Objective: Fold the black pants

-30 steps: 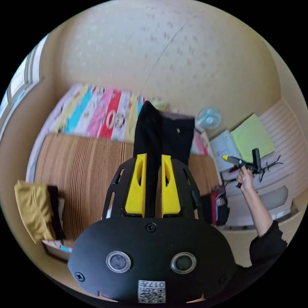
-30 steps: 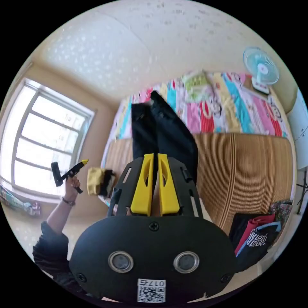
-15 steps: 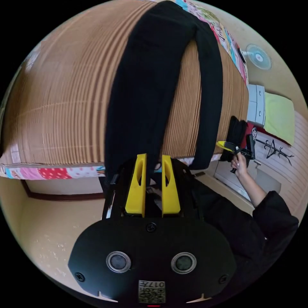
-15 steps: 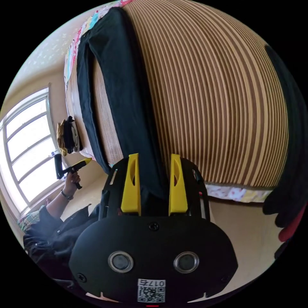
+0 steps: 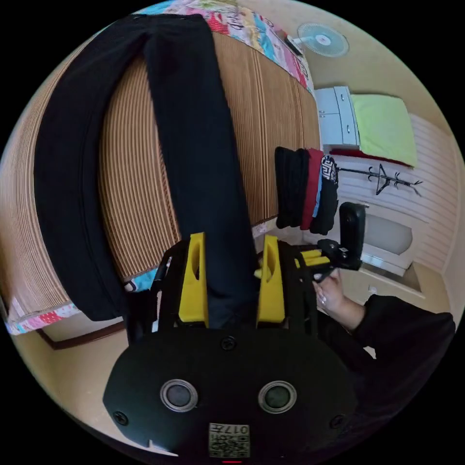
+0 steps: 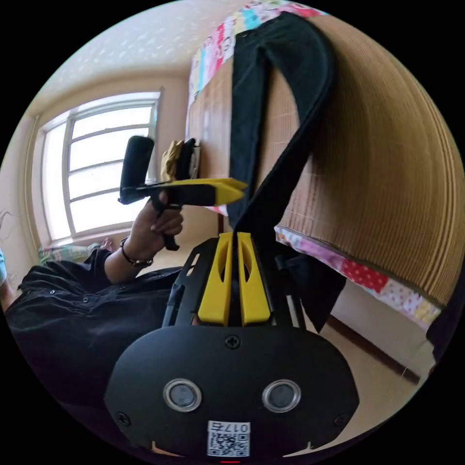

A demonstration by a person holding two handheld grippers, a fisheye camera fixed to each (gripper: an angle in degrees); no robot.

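Note:
The black pants (image 5: 193, 126) lie lengthwise on a striped bamboo mat (image 5: 135, 184) on a bed, both legs hanging over the near edge. One leg passes between the wide-apart jaws of my left gripper (image 5: 231, 238), which is open. Just right of it, a hand holds my right gripper (image 5: 271, 266). In the right gripper view, my right gripper (image 6: 235, 236) is shut on a leg of the pants (image 6: 300, 63), pulled off the mat's (image 6: 387, 169) edge. My left gripper (image 6: 240, 185) sits close above and left of it, beside the other leg.
A stack of folded black and red clothes (image 5: 305, 193) sits at the bed's edge. A fan (image 5: 322, 38), a white cabinet (image 5: 334, 116) and a coat rack (image 5: 382, 174) stand beyond. Folded yellow and dark clothes (image 6: 179, 157) lie near the window (image 6: 97, 160).
Both views swung. The left jaws have spread apart around the leg; the right jaws, open half a second ago, have closed on a leg. The two grippers have come close together.

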